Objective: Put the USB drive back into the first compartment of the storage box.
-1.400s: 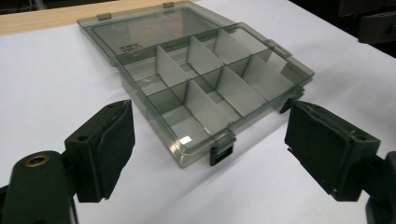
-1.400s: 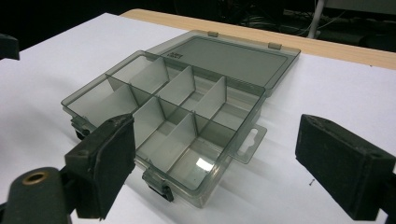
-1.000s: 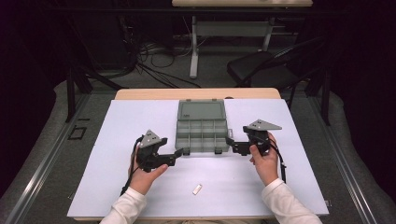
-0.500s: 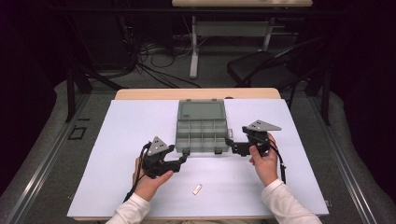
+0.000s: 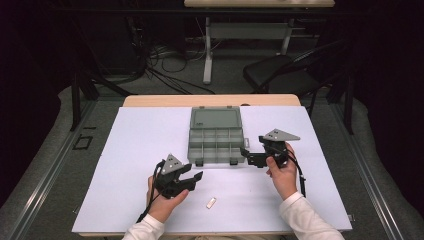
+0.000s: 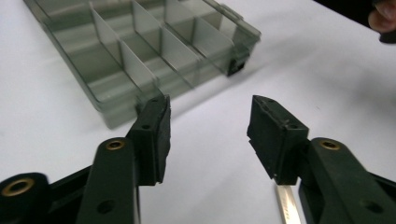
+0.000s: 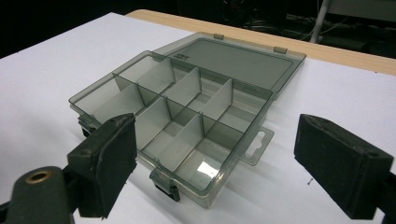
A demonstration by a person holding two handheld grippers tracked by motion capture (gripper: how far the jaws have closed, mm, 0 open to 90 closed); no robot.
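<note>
Metal clip (image 5: 211, 202) lies on the worktop just below the left hand-held gripper (image 5: 192, 178), whose jaws stand apart, so lower squarely over it and close gently before lifting toward the organizer box (image 5: 216, 142).

A lab-like recording room: dark curtained walls, tangled black floor cables (image 5: 165, 75) and a black folding chair (image 5: 280, 70) beyond the open left gripper (image 5: 192, 180).

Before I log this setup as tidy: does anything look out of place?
One small silvery piece lies loose on the white table cover, outside the open organizer box, whose compartments look empty. Nothing looks spilled or damaged.
</note>
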